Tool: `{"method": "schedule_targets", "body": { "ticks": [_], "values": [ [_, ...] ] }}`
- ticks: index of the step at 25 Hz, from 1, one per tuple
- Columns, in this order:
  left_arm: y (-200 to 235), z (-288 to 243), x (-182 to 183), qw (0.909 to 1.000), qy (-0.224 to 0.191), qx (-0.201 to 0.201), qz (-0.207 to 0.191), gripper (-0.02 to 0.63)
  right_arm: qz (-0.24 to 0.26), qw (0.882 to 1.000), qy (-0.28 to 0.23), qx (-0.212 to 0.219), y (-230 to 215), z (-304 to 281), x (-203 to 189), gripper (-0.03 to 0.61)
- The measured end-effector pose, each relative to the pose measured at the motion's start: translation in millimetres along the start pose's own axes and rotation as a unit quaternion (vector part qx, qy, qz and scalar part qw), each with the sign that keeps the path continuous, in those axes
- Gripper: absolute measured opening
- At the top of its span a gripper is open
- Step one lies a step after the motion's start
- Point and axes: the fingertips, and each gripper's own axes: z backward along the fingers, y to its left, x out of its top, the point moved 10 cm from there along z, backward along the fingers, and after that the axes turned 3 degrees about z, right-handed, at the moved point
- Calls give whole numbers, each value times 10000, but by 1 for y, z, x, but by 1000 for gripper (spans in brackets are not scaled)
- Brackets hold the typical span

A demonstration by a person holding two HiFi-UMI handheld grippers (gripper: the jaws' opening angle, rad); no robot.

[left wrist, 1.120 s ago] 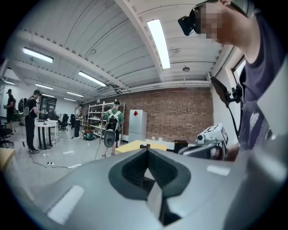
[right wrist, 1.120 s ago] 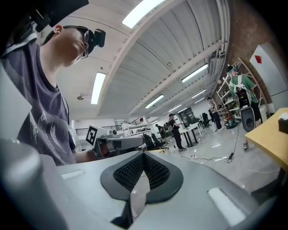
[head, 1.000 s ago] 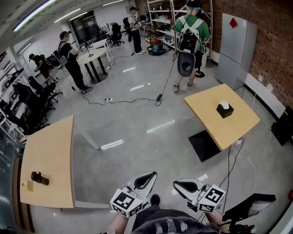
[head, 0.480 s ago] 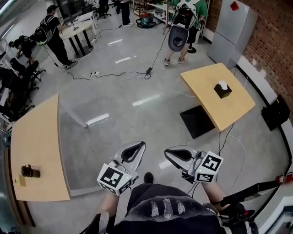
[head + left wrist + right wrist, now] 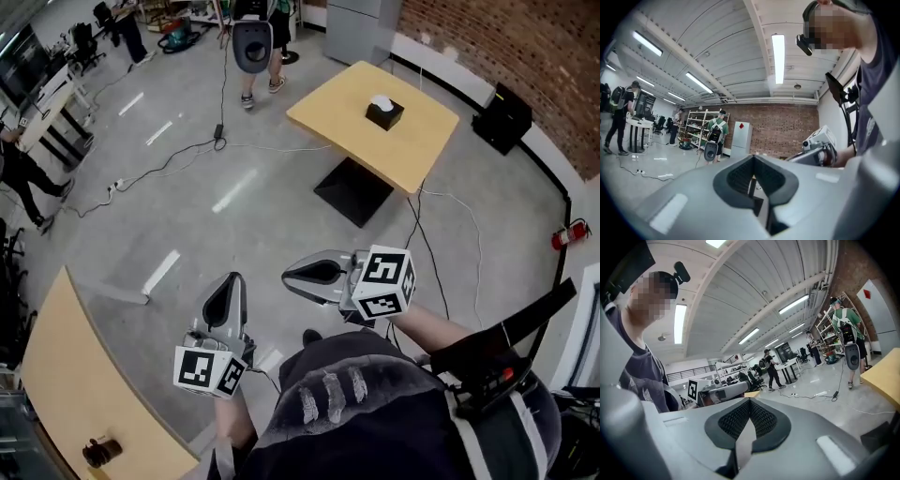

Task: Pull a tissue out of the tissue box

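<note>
The black tissue box (image 5: 382,114), with a white tissue standing out of its top, sits on a light wood table (image 5: 347,108) far ahead, at the top of the head view. Both grippers hang low over the floor, well short of that table. My left gripper (image 5: 234,278) is shut and empty, its tip pointing up the picture. My right gripper (image 5: 286,274) is also shut with nothing in it, its tip pointing left. In the left gripper view the jaws (image 5: 752,161) meet, and the right gripper (image 5: 818,145) shows beside them. The right gripper view shows closed jaws (image 5: 749,401).
A person with a backpack (image 5: 251,37) stands left of the tissue table. Cables (image 5: 187,155) run across the grey floor. A second wood table (image 5: 56,375) with a dark object (image 5: 101,452) lies at lower left. A black case (image 5: 503,117) and brick wall are right.
The head view has swung: the tissue table went from the right side to the top middle. Both grippers moved along with the person, staying shut; the right one now points left.
</note>
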Motion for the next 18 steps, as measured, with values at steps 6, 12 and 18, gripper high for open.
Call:
{"method": "schedule_targets", "body": {
  "ticks": [6,12,18],
  "values": [
    [22,-23,-5,9989,9,-469,94,2,-27,9987,168,-490,-8,-10,3,-2],
    [21,-35,-5,9967,101,-794,158,2,-204,9980,193,-563,-12,-14,8,-2],
    [29,-39,4,9982,181,-563,104,2,-46,9999,153,-46,-18,-25,15,-2]
  ]
}}
